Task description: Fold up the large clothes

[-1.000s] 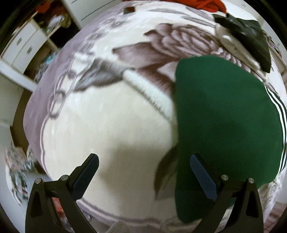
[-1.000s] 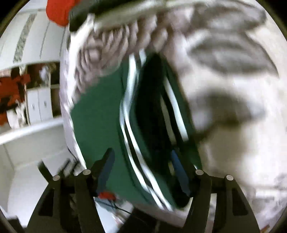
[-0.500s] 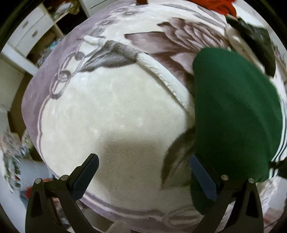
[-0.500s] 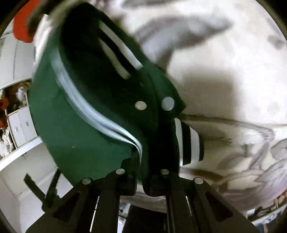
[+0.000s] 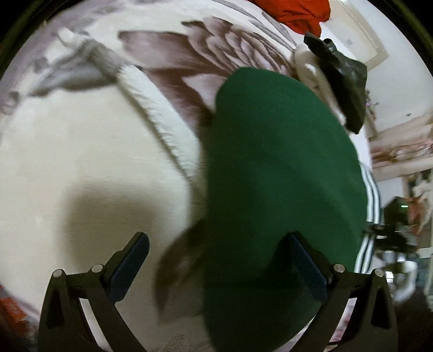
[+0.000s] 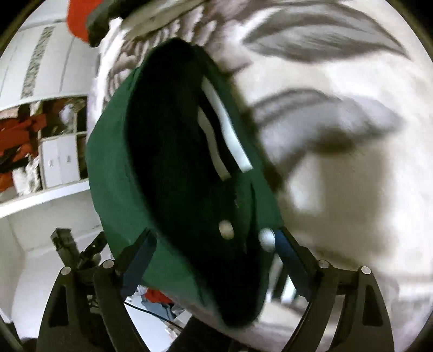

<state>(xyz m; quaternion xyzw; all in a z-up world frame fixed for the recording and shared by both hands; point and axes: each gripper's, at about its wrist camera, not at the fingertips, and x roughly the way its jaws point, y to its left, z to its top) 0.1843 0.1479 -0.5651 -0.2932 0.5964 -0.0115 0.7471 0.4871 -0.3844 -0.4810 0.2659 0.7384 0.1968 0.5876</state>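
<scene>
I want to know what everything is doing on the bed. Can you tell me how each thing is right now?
Green garment: folded over, lying flat on the blanket.
Blanket: spread out under the clothes.
Red garment: bunched up at the far edge.
Dark garment: crumpled beside the green one.
Left gripper: open, holding nothing.
Right gripper: jaws opening, green cloth between them, not pinched.

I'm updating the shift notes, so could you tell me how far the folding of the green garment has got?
The green garment already lies doubled over on the blanket. The right gripper is opening around its edge, and the left gripper hangs open. Further folds seem left.
</scene>
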